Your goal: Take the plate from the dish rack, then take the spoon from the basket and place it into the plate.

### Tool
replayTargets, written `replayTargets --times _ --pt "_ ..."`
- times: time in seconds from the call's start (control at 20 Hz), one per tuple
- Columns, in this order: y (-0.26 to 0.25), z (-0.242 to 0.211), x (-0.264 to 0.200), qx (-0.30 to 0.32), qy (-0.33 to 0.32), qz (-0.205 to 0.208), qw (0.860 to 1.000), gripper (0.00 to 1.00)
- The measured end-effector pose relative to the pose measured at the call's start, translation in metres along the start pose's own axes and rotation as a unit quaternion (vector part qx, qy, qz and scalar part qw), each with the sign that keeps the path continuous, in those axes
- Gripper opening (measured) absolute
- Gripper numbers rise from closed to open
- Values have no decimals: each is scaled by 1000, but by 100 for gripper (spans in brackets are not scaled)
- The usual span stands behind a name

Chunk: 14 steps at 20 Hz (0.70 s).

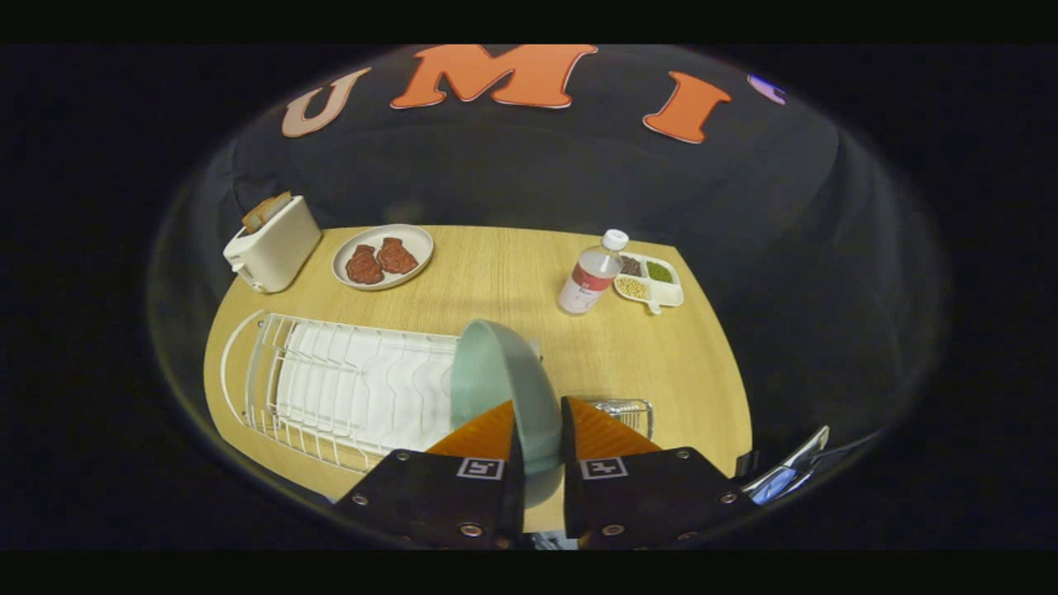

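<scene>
The hand-held gripper (539, 413) has both orange fingers (483, 431) pressed on one pale green plate (504, 388), held on edge above the tabletop (512, 273). Just beyond the fingers lie one white dish rack (331, 384) and one wire basket (632, 411); any spoon in it cannot be made out. Farther off stand one bottle (591, 277), one divided tray (657, 285), one plate of two meat pieces (383, 256) and one toaster (273, 244).

- Light wooden tabletop (496, 281), grain running away from the camera, evenly lit.
- Black cloth wall (529, 165) behind the tabletop's far edge.
- Dark surroundings past the tabletop's left and right edges.
</scene>
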<state>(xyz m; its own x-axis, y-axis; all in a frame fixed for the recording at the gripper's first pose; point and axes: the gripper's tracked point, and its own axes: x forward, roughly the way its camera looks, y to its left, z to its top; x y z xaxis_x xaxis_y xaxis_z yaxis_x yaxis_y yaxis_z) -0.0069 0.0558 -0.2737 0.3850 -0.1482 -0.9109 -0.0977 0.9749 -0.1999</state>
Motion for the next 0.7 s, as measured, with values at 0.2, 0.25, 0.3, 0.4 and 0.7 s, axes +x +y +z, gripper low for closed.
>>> replayTargets --times 0.2,0.25,0.3,0.4,0.7 --pt "-8 -8 -17 47 -1 17 999 15" --pt "-12 -13 -20 50 -2 16 999 15" --pt "-14 -20 -24 59 1 22 998 15" --pt "-13 -33 -33 85 8 49 995 15" --pt "-27 -68 -50 144 1 100 984 15"
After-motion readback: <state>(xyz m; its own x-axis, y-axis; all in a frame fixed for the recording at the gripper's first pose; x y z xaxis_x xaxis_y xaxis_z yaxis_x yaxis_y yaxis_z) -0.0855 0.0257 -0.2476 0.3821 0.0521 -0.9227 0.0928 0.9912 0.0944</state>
